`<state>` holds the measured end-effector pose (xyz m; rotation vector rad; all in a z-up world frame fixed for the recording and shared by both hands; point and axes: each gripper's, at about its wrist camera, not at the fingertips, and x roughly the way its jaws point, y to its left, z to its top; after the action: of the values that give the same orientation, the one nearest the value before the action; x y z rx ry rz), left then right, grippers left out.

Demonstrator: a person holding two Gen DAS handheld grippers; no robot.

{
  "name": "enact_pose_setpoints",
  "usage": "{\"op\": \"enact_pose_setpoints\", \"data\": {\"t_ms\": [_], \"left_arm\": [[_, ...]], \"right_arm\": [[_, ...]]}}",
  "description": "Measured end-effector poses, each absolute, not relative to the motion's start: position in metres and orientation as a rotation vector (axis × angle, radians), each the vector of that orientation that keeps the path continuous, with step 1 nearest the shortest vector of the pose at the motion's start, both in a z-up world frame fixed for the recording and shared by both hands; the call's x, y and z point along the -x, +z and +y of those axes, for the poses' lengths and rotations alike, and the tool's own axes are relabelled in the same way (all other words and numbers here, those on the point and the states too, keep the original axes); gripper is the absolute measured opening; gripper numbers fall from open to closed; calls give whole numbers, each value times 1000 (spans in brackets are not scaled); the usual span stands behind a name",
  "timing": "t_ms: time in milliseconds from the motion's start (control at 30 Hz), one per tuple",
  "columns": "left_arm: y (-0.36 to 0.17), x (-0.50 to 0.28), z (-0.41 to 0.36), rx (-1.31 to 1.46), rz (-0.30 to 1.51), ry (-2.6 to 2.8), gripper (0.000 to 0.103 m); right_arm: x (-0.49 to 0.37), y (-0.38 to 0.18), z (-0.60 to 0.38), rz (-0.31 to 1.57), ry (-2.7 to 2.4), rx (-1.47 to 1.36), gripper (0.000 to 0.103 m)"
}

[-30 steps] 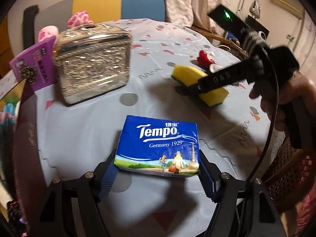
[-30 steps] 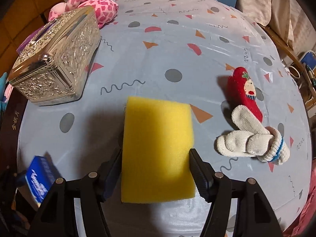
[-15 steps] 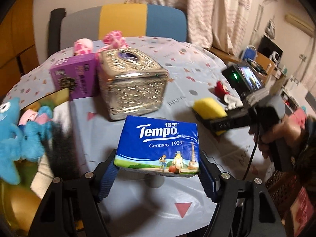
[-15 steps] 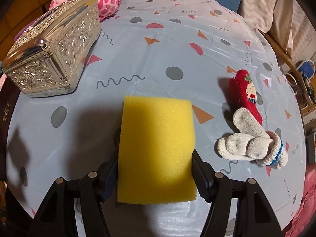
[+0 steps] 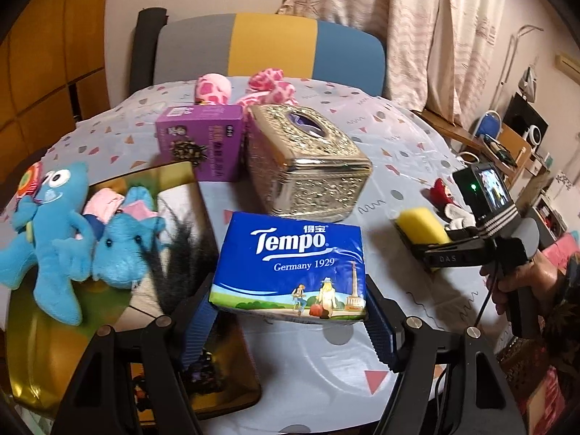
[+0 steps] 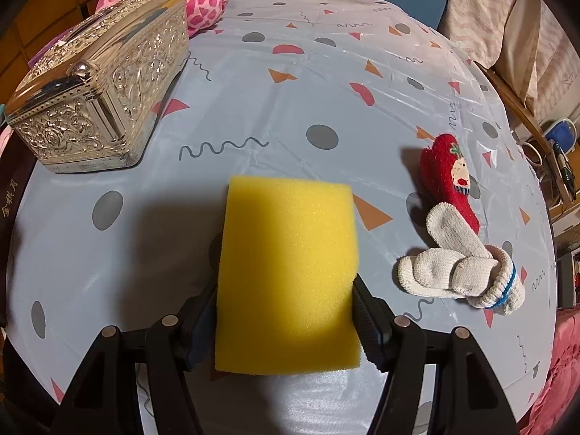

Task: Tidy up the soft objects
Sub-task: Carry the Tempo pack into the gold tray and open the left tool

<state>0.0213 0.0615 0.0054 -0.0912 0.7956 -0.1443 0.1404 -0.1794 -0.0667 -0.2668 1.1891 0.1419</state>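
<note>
My left gripper (image 5: 290, 322) is shut on a blue Tempo tissue pack (image 5: 290, 264), held above the table beside a gold tray (image 5: 40, 355). In the tray lie two blue plush toys (image 5: 54, 232) and a black furry item (image 5: 181, 253). My right gripper (image 6: 286, 315) is shut on a yellow sponge (image 6: 290, 272) and holds it just over the tablecloth; the left wrist view shows that sponge (image 5: 420, 224) at the right. A red sock (image 6: 449, 177) and a white glove (image 6: 460, 268) lie to the sponge's right.
An ornate silver tissue box (image 5: 308, 163) stands mid-table with a purple carton (image 5: 203, 141) beside it and a pink spotted plush (image 5: 268, 87) behind. A chair (image 5: 268, 50) stands at the far edge. A person's hand (image 5: 522, 282) holds the right gripper.
My left gripper has risen and swung left with the tissue pack, and the gold tray with the blue plush toys has come into view. The right gripper and sponge have barely moved.
</note>
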Motion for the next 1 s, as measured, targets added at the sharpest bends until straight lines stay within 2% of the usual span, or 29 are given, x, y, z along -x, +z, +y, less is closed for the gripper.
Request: {"op": "enact_pose_setpoints", "data": {"t_ms": [267,433,733,867,1000], "left_arm": [[23,-14,91,115,748,-88,74],[30,-2,147,154,721,46,74],[-4,31,244,222,803,314,75],[-21,34,259,233,832,359,82],[-30,33,264,236,839,368,84]], "right_arm": [[-140,-67,-179,1184,144,278,67],[-139,-67,-178,1182,144,287,67],[-138,-67,-177,1181,145,292,67],[-138,-67,-178,1183,144,288,67],[-138,-67,-178,1184,144,288,67]]}}
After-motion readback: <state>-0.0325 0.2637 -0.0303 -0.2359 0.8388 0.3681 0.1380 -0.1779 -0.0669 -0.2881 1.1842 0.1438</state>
